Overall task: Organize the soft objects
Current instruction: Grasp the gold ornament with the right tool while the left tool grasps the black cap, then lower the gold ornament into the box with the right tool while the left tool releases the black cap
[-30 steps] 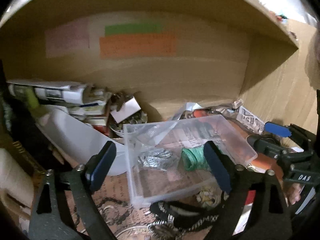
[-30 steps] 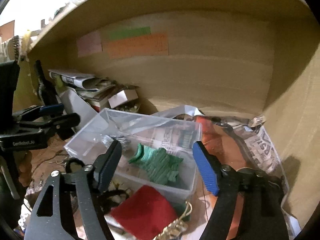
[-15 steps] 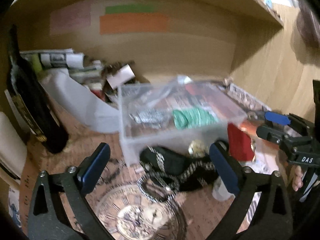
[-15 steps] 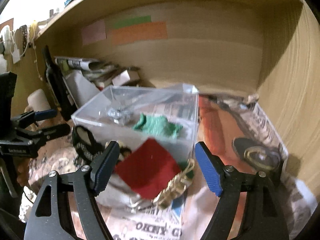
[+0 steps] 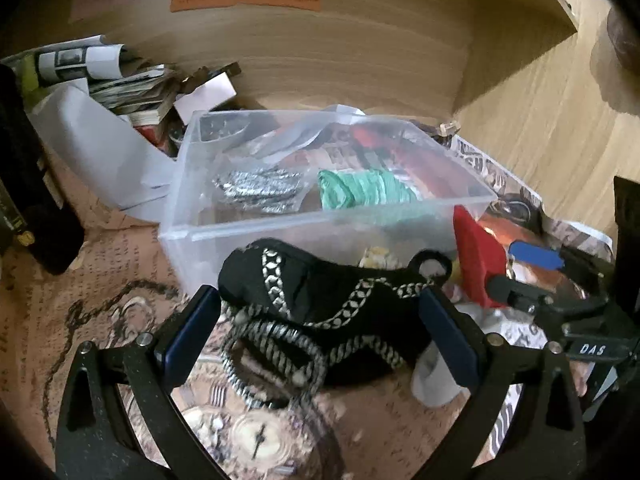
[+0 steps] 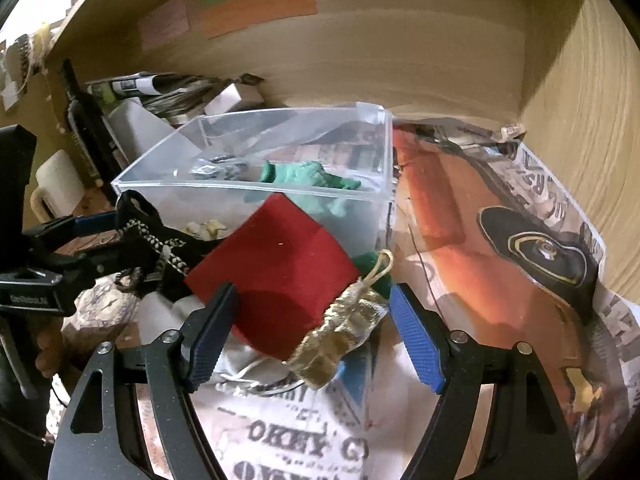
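A clear plastic box (image 5: pixel 320 236) (image 6: pixel 376 184) stands on the newspaper-covered shelf and holds a green cloth (image 5: pixel 360 190) (image 6: pixel 308 178) and a silvery cloth (image 5: pixel 260 188). In front of it lies a black cloth with silver chain trim (image 5: pixel 320 300) (image 6: pixel 160 240), between the fingers of my open left gripper (image 5: pixel 320 336). A red cloth (image 6: pixel 276 272) (image 5: pixel 476 256) and a gold pouch (image 6: pixel 340 336) lie between the fingers of my open right gripper (image 6: pixel 312 340). Neither gripper holds anything.
Rolled newspapers and a white sheet (image 5: pixel 100 132) pile up at the back left. A dark bottle (image 5: pixel 28 184) stands at the left. Wooden walls (image 6: pixel 580 120) close the back and right. A black and gold item (image 6: pixel 536 248) lies on the newspaper at right.
Both grippers have pulled back from above the box and dropped lower. The left now frames the black cloth; the right frames the red cloth and gold pouch.
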Action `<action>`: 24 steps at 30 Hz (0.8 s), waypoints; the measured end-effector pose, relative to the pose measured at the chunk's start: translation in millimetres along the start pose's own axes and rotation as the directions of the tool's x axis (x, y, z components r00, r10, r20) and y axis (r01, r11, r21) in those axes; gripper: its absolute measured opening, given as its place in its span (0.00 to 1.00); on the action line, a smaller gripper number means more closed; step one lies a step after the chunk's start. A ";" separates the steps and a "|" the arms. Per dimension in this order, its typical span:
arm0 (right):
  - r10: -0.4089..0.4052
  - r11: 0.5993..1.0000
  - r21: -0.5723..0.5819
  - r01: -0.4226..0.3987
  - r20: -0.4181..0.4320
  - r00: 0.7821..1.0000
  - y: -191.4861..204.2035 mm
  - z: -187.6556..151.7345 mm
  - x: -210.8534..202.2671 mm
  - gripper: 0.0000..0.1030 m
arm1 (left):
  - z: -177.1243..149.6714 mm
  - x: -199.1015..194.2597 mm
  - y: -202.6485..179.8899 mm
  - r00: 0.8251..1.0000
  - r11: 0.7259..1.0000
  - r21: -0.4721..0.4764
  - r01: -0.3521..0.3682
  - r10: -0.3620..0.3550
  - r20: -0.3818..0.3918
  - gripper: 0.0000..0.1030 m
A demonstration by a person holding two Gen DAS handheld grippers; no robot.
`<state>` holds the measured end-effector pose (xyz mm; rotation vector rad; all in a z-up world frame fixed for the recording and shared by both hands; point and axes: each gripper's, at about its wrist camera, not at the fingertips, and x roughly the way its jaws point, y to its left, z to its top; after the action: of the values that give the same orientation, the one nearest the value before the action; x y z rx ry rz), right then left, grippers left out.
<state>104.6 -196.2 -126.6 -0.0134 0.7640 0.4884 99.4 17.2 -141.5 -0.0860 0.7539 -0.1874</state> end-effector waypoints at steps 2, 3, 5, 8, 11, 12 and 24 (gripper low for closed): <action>0.005 1.000 0.002 -0.005 -0.012 1.000 -2.2 -1.3 2.9 0.70 | 2.8 4.8 -1.5 1.000 1.000 0.001 -0.002 0.002 0.000 0.98; 0.008 1.000 0.004 -0.008 -0.018 1.000 -2.3 -1.8 4.1 0.63 | 3.3 6.5 -1.9 1.000 1.000 0.002 -0.004 0.004 0.001 0.98; 0.022 1.000 0.008 -0.022 -0.031 0.999 -3.4 -3.5 5.6 0.55 | 4.0 8.4 -1.1 1.000 1.000 0.003 -0.008 0.008 0.009 0.95; 0.024 1.000 0.014 -0.024 -0.022 0.999 -5.1 -4.3 3.3 0.44 | 3.5 8.9 -0.8 1.000 1.000 0.002 -0.012 0.012 0.010 0.87; 0.042 0.999 0.023 -0.041 -0.014 0.999 -7.7 -3.4 3.1 0.35 | 1.7 8.4 -0.6 1.000 1.000 -0.003 -0.024 0.024 0.005 0.77; 0.041 0.999 0.022 -0.041 -0.011 0.999 -7.5 -3.7 2.4 0.32 | 0.2 6.8 -1.9 0.999 0.999 0.001 -0.033 0.033 0.008 0.72; 0.037 0.999 0.009 -0.038 0.080 0.996 -7.0 0.2 -20.8 0.17 | -2.9 -12.9 -4.8 1.000 1.000 0.019 -0.021 0.021 0.024 0.23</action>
<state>94.9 -211.1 -113.8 0.0304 0.6897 0.5173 87.6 15.0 -134.3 -0.0618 0.7291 -0.1737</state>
